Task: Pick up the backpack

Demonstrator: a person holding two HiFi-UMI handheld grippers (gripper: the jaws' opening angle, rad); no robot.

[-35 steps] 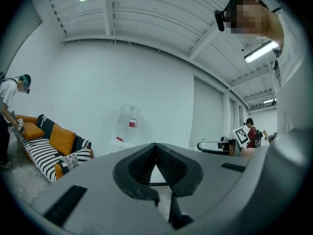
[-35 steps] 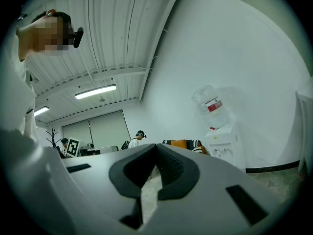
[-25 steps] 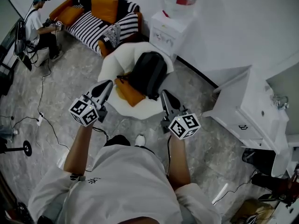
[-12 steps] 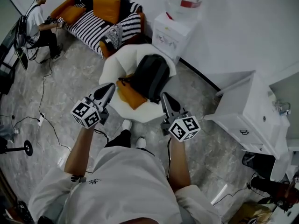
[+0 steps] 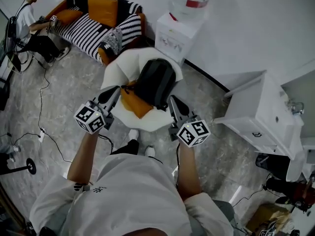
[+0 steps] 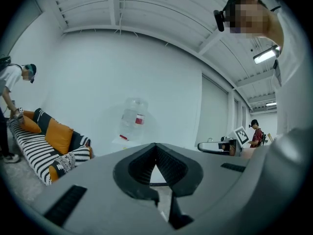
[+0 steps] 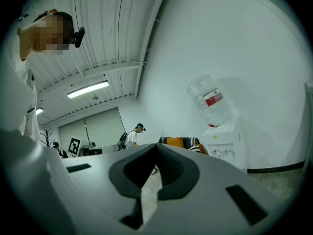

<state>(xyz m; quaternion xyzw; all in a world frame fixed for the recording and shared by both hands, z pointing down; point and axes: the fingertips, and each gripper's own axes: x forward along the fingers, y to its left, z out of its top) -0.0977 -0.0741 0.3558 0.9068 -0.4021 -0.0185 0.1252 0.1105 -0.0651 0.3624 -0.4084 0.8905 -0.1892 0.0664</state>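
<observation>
A black backpack [image 5: 155, 81] lies on a white round armchair [image 5: 118, 65], partly over an orange cushion [image 5: 134, 102]. In the head view my left gripper [image 5: 114, 91] is shut and empty, its tip just left of the cushion. My right gripper [image 5: 173, 101] is shut and empty too, its tip beside the backpack's lower right corner. Both point level toward the chair. Neither gripper view shows the backpack; each shows closed jaws, left gripper [image 6: 155, 145] and right gripper [image 7: 156, 145], and the room beyond.
A water dispenser [image 5: 173, 31] stands against the wall behind the chair. A striped sofa [image 5: 96, 19] with orange cushions is at the back left, a seated person [image 5: 30, 26] beside it. A white cabinet [image 5: 263, 112] is to the right. Cables [image 5: 47, 117] run across the floor.
Both grippers have moved forward toward the chair and backpack, which now lie closer below me. Both have stayed shut.
</observation>
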